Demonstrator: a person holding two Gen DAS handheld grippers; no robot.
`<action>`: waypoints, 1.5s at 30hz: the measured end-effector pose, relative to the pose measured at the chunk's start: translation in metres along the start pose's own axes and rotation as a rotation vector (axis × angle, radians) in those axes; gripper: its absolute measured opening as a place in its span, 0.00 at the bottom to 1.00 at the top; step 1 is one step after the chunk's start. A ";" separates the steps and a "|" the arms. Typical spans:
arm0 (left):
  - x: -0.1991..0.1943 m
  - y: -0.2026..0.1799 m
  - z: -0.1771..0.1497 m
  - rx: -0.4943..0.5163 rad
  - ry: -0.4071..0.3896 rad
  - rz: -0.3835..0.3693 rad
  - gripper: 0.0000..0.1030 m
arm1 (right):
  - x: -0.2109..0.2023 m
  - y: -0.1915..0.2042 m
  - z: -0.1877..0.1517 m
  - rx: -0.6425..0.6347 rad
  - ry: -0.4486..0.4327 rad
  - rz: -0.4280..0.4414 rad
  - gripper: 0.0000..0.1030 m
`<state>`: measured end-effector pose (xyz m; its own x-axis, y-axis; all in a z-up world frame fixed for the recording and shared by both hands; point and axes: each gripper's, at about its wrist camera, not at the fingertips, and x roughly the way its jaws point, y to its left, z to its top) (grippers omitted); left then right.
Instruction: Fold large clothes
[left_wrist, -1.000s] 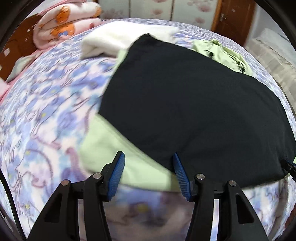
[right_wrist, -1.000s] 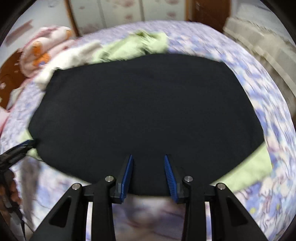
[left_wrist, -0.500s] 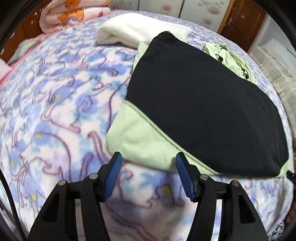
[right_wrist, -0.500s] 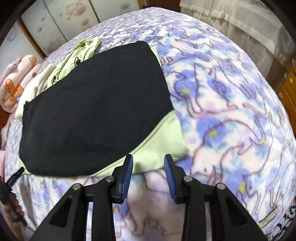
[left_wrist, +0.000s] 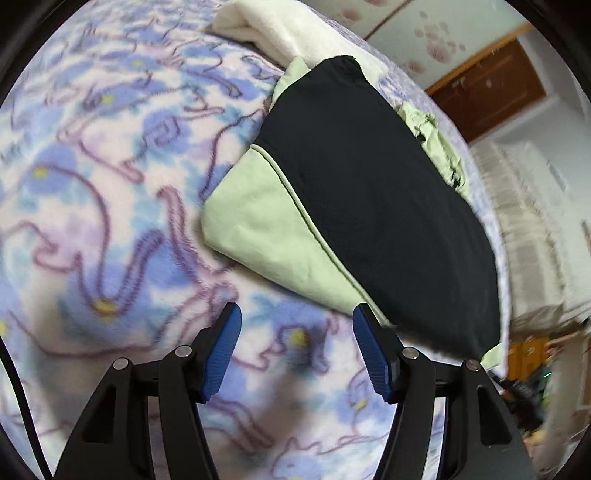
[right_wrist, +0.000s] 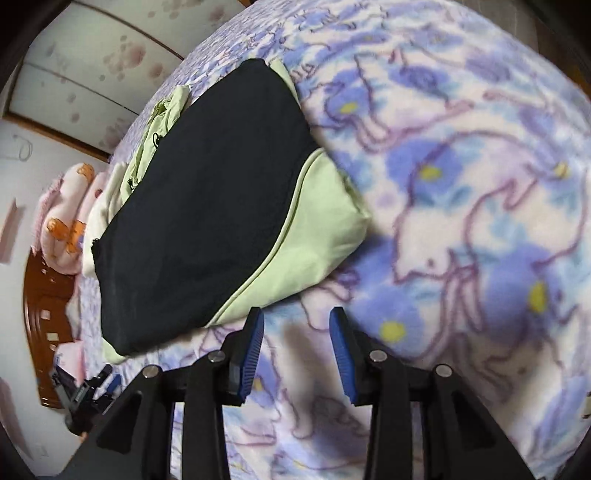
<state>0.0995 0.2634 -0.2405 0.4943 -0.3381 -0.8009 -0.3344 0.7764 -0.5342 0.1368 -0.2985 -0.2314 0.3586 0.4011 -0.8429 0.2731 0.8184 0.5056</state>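
Note:
A large black and light-green garment (left_wrist: 369, 177) lies flat, partly folded, on a blue-and-pink floral bedspread (left_wrist: 92, 184). It also shows in the right wrist view (right_wrist: 207, 206). My left gripper (left_wrist: 295, 332) is open and empty, just short of the garment's near left green corner (left_wrist: 258, 225). My right gripper (right_wrist: 297, 332) is open and empty, just short of the garment's near right green corner (right_wrist: 314, 229). Neither gripper touches the cloth.
A folded cream blanket (left_wrist: 295, 29) and a crumpled light-green garment (left_wrist: 439, 144) lie beyond the black one. A pink blanket with orange bears (right_wrist: 70, 214) sits by the wooden headboard (right_wrist: 44, 325). A wooden door (left_wrist: 487, 96) stands behind. My other gripper (right_wrist: 88, 395) shows at the bed's edge.
Both grippers have pulled back and swung outward from the garment's near edge, the left to the left corner, the right to the right corner. Both stay open and empty.

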 end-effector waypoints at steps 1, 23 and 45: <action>0.003 0.003 0.001 -0.022 -0.010 -0.024 0.60 | 0.002 0.001 0.001 -0.003 -0.005 0.009 0.36; 0.020 -0.042 0.037 -0.034 -0.168 0.011 0.04 | 0.018 0.040 0.028 -0.051 -0.129 -0.060 0.06; -0.059 -0.023 -0.038 0.060 -0.080 0.146 0.02 | -0.035 0.043 -0.044 -0.107 -0.013 -0.205 0.04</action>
<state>0.0470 0.2457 -0.1911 0.5069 -0.1775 -0.8435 -0.3604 0.8453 -0.3944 0.0966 -0.2591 -0.1882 0.3169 0.2170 -0.9233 0.2453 0.9216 0.3007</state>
